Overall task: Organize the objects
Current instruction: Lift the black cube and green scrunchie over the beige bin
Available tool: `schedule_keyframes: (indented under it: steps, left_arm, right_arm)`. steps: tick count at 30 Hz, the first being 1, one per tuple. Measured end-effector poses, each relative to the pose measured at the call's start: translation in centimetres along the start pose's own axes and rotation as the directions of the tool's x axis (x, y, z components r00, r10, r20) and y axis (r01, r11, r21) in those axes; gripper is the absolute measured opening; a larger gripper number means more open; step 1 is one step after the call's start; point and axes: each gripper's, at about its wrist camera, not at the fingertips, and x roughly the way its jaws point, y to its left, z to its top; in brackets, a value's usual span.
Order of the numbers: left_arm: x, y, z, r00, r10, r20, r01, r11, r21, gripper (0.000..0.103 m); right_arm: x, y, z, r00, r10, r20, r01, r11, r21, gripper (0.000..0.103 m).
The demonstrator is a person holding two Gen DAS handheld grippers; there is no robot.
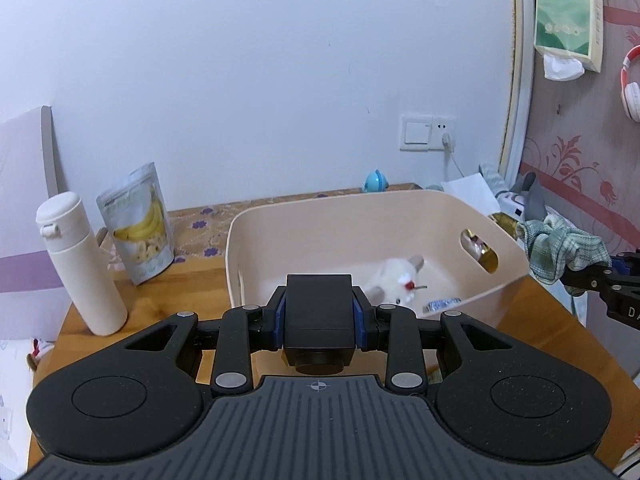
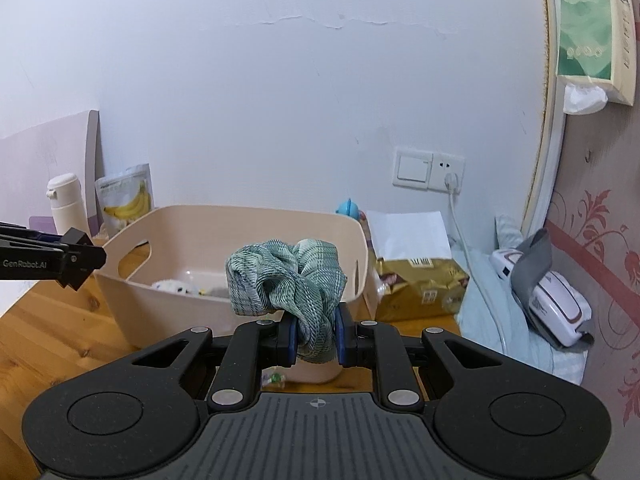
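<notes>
My left gripper [image 1: 319, 322] is shut on a small black box [image 1: 319, 300], held above the near rim of a beige plastic bin [image 1: 320, 204] on the wooden table. A white plush toy [image 1: 396, 280] and a small blue-white packet [image 1: 442, 305] lie in the bin. My right gripper [image 2: 316, 336] is shut on a green plaid fabric scrunchie [image 2: 280, 276], held above the bin's [image 2: 256, 216] right near corner. The left wrist view shows that scrunchie [image 1: 560, 250] at the right edge. The left gripper [image 2: 76, 260] with its box enters the right wrist view from the left.
A white bottle [image 1: 76, 264] and a banana-chip bag [image 1: 140, 228] stand left of the bin. A blue toy [image 1: 376, 181] sits by the wall. A gold packet [image 2: 416, 288], white paper and a white device [image 2: 552, 304] lie to the right. A tissue box [image 2: 592, 28] hangs above.
</notes>
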Motion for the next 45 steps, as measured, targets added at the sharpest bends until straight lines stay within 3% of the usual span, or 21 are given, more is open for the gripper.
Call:
schedule_keyframes:
  steps: [22, 45]
  left_arm:
    - [7.4, -1.1, 4.1, 1.0, -0.014, -0.012, 0.015, 0.999, 0.047, 0.032]
    - [13.2, -1.2, 2.4, 0.986, -0.012, -0.164, 0.023, 0.998, 0.063, 0.032]
  right_arm:
    - [5.3, 0.0, 3.7, 1.0, 0.01, 0.026, -0.01, 1.0, 0.003, 0.018]
    - [11.9, 2.2, 3.3, 0.991, 0.053, -0.123, -0.061, 0.996, -0.068, 0.019]
